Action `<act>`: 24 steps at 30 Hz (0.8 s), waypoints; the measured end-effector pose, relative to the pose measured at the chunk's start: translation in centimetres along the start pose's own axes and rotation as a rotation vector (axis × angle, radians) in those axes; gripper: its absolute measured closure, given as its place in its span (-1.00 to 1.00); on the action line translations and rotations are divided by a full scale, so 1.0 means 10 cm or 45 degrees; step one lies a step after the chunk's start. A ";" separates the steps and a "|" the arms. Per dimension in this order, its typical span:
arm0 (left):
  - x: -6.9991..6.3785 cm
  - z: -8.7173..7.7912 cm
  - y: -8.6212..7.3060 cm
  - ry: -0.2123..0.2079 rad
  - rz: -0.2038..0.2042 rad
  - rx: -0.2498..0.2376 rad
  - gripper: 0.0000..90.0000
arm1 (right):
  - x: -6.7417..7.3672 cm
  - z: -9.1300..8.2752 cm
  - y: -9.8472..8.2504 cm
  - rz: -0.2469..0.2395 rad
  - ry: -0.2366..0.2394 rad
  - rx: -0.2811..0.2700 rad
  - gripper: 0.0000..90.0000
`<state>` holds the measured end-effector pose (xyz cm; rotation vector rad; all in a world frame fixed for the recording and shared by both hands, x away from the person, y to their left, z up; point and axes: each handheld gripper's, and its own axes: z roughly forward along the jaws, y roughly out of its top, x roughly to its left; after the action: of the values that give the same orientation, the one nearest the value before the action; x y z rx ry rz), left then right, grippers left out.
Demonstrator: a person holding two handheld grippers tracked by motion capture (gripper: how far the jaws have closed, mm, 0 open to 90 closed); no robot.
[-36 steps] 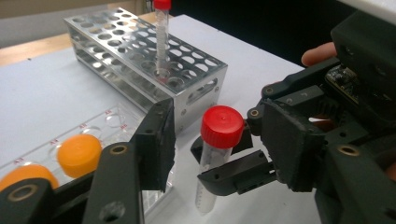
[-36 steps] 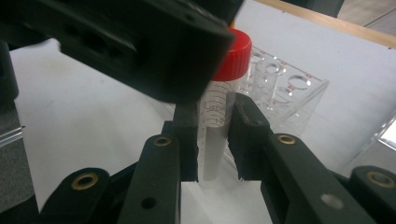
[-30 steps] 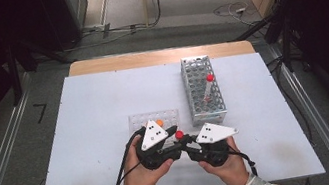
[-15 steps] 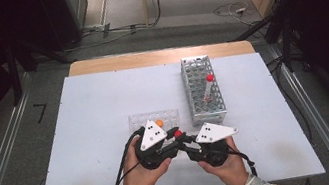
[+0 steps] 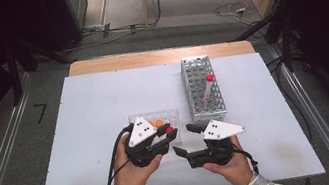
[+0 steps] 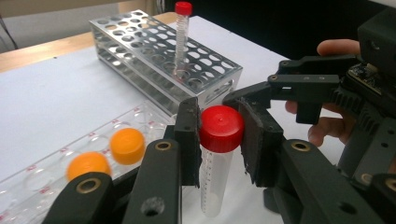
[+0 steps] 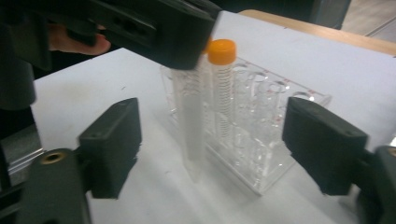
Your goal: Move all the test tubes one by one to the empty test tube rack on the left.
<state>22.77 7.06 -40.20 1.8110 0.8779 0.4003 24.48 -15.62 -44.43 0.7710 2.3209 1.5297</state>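
Two grippers meet: our left gripper [image 6: 218, 140] clamps the red-capped tube [image 6: 215, 163] upright by its cap, while our right gripper [image 7: 210, 149], jaws just sprung wide, flanks its body untouched.

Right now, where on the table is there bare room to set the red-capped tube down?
Bare room: the wide white strip left of the clear rack, and the far stretch between it and the wooden edge. Crowded: the near middle, where left tongs, right tongs and the metal rack sit close.
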 end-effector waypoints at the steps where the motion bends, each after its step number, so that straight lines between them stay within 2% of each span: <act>1: 0.02 -0.03 0.01 0.007 0.000 0.000 0.57 | -0.01 -0.01 0.00 0.007 -0.005 -0.003 -0.70; 5: 0.09 -0.14 0.06 0.031 -0.007 -0.008 0.57 | -0.05 -0.04 -0.01 0.013 -0.039 -0.006 -0.77; 12: 0.21 -0.30 0.11 0.077 -0.034 -0.025 0.57 | -0.15 -0.09 -0.03 0.041 -0.074 -0.004 -0.77; 18: 0.30 -0.38 0.14 0.121 -0.051 -0.045 0.57 | -0.18 -0.10 -0.03 0.049 -0.089 -0.007 -0.77; 24: 0.35 -0.42 0.15 0.172 -0.034 -0.049 0.57 | -0.20 -0.10 -0.03 0.056 -0.094 -0.004 -0.77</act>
<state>23.12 12.07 -37.57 1.7506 0.9795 0.5243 25.50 -17.61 -44.45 0.8684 2.2618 1.4964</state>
